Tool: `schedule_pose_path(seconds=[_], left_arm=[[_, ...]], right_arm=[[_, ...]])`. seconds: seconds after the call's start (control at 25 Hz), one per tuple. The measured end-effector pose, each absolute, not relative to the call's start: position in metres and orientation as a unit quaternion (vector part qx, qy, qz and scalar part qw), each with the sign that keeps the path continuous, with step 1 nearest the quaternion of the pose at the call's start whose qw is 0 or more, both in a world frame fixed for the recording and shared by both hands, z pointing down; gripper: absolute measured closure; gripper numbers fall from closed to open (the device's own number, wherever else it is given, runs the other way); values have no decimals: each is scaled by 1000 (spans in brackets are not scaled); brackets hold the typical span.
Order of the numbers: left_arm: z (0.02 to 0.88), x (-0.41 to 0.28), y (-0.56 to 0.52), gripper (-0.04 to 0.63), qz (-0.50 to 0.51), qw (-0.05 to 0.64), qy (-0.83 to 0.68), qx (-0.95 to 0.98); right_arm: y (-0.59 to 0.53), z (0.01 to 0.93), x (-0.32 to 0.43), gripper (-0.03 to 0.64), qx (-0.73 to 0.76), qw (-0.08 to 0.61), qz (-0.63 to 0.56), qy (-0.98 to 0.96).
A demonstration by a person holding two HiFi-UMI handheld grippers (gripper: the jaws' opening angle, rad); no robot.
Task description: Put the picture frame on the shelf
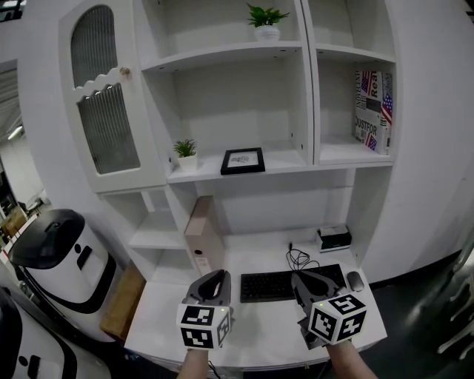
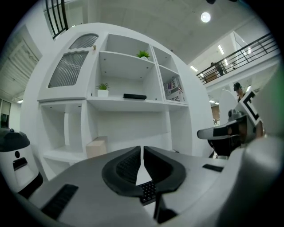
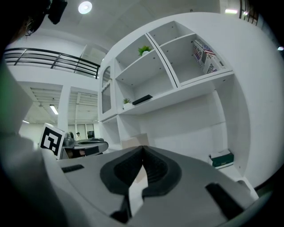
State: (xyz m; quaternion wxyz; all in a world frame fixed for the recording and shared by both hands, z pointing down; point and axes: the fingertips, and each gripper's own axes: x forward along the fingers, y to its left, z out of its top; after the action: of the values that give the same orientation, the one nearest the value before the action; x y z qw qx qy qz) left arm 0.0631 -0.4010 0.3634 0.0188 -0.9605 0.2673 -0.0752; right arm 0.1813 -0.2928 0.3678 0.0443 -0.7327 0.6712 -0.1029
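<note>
The black picture frame lies flat on the middle shelf of the white shelf unit, right of a small potted plant. It appears as a thin dark slab in the left gripper view and in the right gripper view. My left gripper and right gripper hover low over the desk in front of the keyboard, far below the frame. Both have their jaws closed together with nothing between them.
On the desk are a mouse, a cable, a small box and a tall beige box. A second plant stands on the upper shelf, books at right. A white and black machine stands left.
</note>
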Motion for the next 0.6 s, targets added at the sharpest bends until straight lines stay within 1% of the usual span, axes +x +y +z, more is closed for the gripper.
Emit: schedule_pose_path(seconds=[0.32, 0.6], left_arm=[[375, 60, -392, 568, -67, -11, 275, -959], [393, 58, -384, 568, -74, -35, 281, -956]], right_arm=[[-286, 381, 180, 617, -730, 47, -106, 674], [-285, 386, 178, 617, -723, 35, -107, 681]])
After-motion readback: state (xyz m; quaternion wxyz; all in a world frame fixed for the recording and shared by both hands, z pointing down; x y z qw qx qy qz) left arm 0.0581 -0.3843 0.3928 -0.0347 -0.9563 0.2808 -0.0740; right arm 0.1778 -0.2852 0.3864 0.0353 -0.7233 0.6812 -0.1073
